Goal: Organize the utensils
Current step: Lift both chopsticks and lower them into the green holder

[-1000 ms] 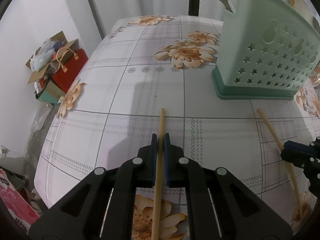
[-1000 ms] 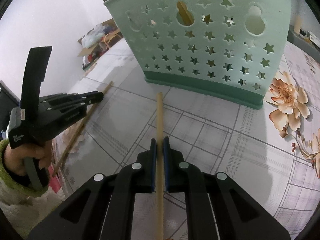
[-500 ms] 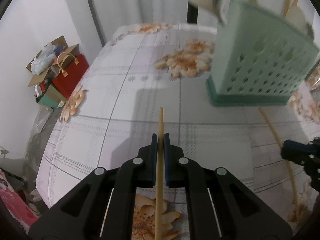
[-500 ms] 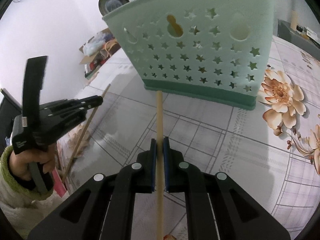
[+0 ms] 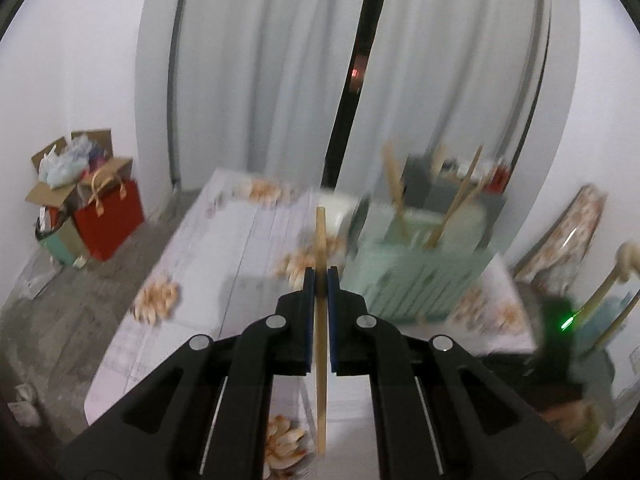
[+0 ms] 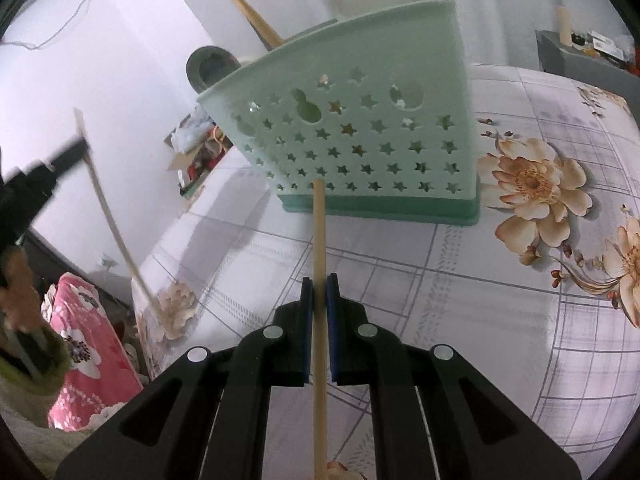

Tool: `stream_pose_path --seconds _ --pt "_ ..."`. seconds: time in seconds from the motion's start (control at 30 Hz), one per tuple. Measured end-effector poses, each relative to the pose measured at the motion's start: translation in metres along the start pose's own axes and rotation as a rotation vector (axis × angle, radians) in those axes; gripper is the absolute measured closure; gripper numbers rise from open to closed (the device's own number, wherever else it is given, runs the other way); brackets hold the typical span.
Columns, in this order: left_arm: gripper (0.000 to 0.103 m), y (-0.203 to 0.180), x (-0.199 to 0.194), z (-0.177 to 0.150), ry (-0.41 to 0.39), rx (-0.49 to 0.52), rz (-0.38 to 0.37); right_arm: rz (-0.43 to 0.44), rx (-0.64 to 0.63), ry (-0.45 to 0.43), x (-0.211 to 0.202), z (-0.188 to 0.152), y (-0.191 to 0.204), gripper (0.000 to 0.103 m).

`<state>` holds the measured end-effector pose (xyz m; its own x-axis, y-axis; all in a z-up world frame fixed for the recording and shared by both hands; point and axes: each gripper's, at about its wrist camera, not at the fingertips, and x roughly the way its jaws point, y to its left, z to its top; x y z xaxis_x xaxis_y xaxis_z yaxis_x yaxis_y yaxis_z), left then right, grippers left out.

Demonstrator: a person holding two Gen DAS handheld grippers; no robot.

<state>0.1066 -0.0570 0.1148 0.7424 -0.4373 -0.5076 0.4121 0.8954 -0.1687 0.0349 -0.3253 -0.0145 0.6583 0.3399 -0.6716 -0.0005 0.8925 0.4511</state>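
Left claw: the left gripper (image 5: 318,276) is pinched on a wooden chopstick (image 5: 321,320), which runs straight along the fingers and sticks out past the tips.
Right claw: the right gripper (image 6: 318,284) is pinched on a second chopstick (image 6: 319,264), likewise in line with its fingers, tip pointing at the holder's lower front wall.
Holder: the green utensil holder (image 6: 360,148) stands upright on the flowered table (image 6: 500,320), toward the far side; several sticks already lean in its open top.
Key relation, left: in the blurred left view the holder (image 5: 416,276) lies ahead and to the right of the chopstick tip, with its open top visible from above.
Key relation, right: this claw looks at the starred wall from low and close in front, so its stick is aimed below the rim.
Nearer hand: cannot tell for sure; the left looks better placed over the opening.
Next move, as I judge it: tip the stick point-down over the opening, then let go.
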Motion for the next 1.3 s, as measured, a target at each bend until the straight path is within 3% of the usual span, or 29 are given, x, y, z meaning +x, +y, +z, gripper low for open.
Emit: stream_pose_path --seconds 0.23,0.33,0.6,0.9,1.2,1.27,1.3 --pt "0.099 -0.022 -0.036 0.059 -0.17 -0.008 -0.12 0.018 0.013 -0.03 -0.009 0.001 -0.004 0.096" --pt "0.099 -0.038 -0.045 0.09 -0.244 -0.014 -0.216 0.024 0.023 -0.042 -0.014 0.0 -0.01 0.096" --pt "0.099 -0.085 -0.023 0.133 -0.339 0.046 -0.285 0.04 0.05 -0.07 -0.022 0.002 -0.012 0.096" --pt "0.099 -0.107 0.054 0.123 -0.249 0.017 -0.241 0.038 0.066 -0.086 -0.025 0.001 -0.011 0.096" --pt "0.098 -0.092 0.102 0.091 -0.131 -0.054 -0.249 0.039 0.077 -0.085 -0.027 0.001 -0.018 0.096" --pt "0.091 -0.087 0.106 0.085 -0.108 -0.063 -0.258 0.04 0.078 -0.086 -0.027 0.001 -0.019 0.096" --pt "0.082 -0.086 0.106 0.082 -0.1 -0.064 -0.255 0.04 0.079 -0.086 -0.027 0.001 -0.019 0.096"
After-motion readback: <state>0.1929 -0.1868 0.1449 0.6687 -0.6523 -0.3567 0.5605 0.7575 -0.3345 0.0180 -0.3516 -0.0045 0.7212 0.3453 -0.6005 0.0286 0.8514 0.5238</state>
